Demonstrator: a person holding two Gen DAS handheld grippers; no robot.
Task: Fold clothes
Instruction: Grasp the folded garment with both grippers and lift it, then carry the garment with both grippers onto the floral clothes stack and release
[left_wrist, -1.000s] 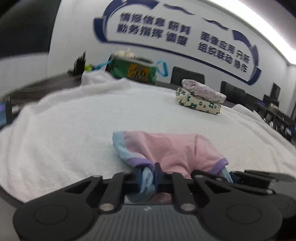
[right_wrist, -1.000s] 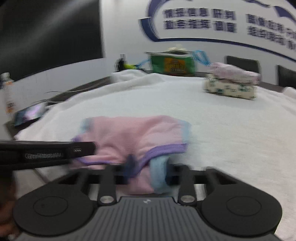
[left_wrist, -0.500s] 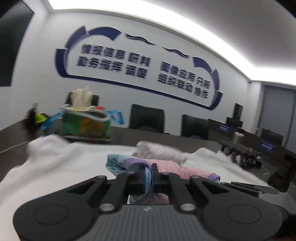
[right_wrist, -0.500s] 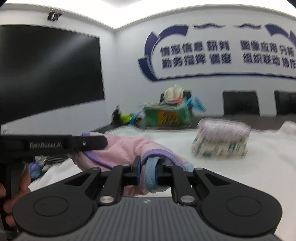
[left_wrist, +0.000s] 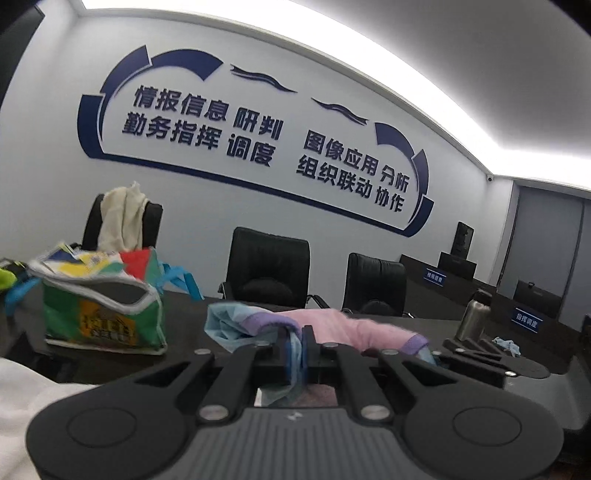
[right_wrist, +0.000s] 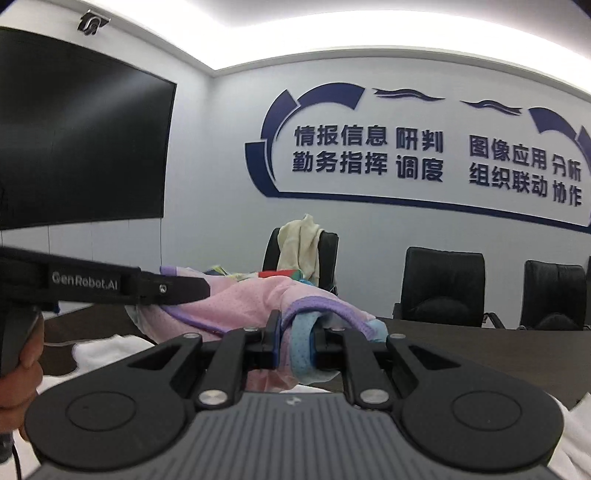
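Left tool (left_wrist: 294, 356): jaws closed down on a light-blue fold of the pink garment (left_wrist: 332, 325). Cloth bunches between the pads and hangs below them. The garment is pink mesh with purple trim and blue cuffs, held up off the tabletop (left_wrist: 184, 332) and stretched toward 3 o'clock, where the other tool's black body shows.

Right tool (right_wrist: 295, 341): jaws narrowed on a blue cuff with purple trim of the same pink garment (right_wrist: 240, 299); the cuff is thick, so the pads stand a little apart with cloth filling the gap. In the right wrist view the left tool (right_wrist: 173, 290) enters from 9 o'clock, lettered "GenRobot.AI", its tip on the garment's far edge. A hand (right_wrist: 22, 376) grips its handle at 8 o'clock.

Containers: a green shopping bag (left_wrist: 103, 317) with blue handles stands on the dark tabletop at 9 o'clock in the left wrist view, its mouth open. Folded colourful items, red, yellow and blue, lie across its top. Contents deeper inside cannot be seen.

White towelling (left_wrist: 22, 398) covers the tabletop at 8 o'clock. A metal bottle (left_wrist: 472, 317) stands at 3 o'clock. Behind the bag, a cream cloth (left_wrist: 122, 218) drapes over an office chair (left_wrist: 151, 221).
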